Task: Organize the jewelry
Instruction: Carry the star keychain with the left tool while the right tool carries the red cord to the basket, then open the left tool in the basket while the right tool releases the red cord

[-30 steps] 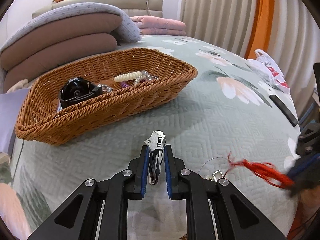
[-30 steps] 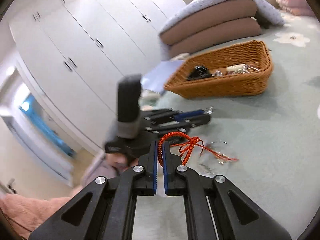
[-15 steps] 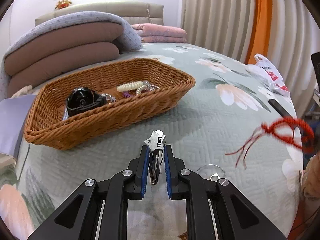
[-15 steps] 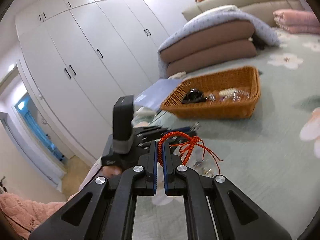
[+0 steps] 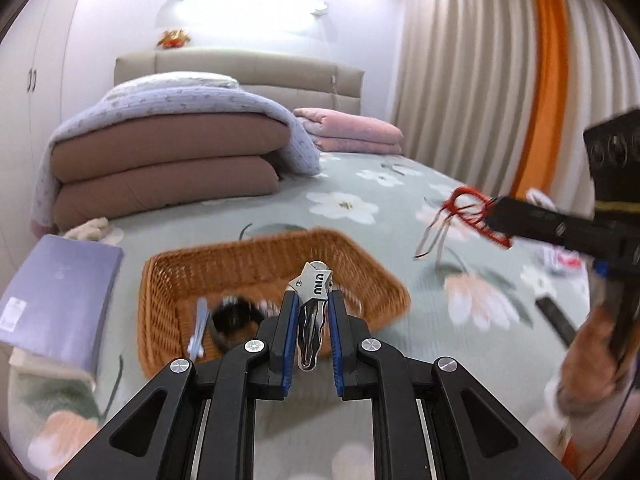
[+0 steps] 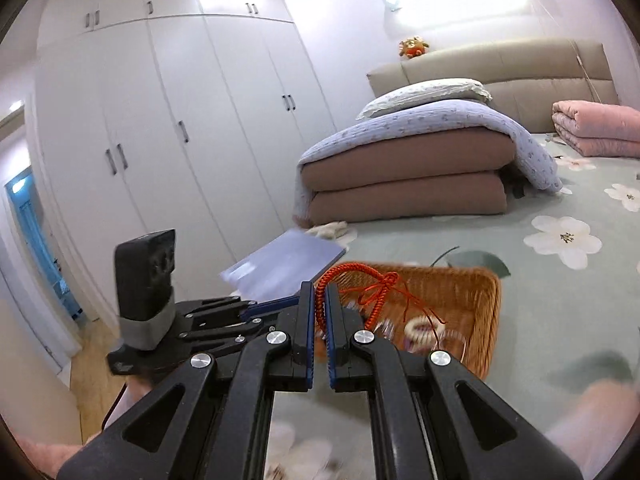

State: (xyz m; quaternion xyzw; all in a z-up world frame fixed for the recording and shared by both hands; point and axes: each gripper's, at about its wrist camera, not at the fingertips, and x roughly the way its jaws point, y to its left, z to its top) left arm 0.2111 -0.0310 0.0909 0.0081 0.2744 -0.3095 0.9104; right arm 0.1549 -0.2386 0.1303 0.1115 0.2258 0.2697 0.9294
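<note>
Floral bedspread (image 5: 400, 208), wicker basket (image 5: 372, 268), black watch (image 5: 234, 318) inside

A wicker basket (image 5: 256, 264) is set on the bed (image 5: 400, 208), near its front edge. In the basket a watch (image 5: 234, 318) is seen, with a hair clip (image 5: 199, 330) just to its left; in the right wrist view a beaded bracelet (image 6: 420, 326) lies in it too. Left of the basket a flat box (image 5: 60, 296) is placed at the bed's edge. Behind the basket a stack of folded quilts (image 5: 168, 168) is piled before the headboard (image 5: 240, 68), and folded blankets (image 5: 352, 132) are laid to the right of the stack. A soft toy (image 5: 174, 38) is perched on the headboard. Curtains (image 5: 480, 80) hang at the right, and wardrobes (image 6: 160, 120) stand to the left of the bed.
</note>
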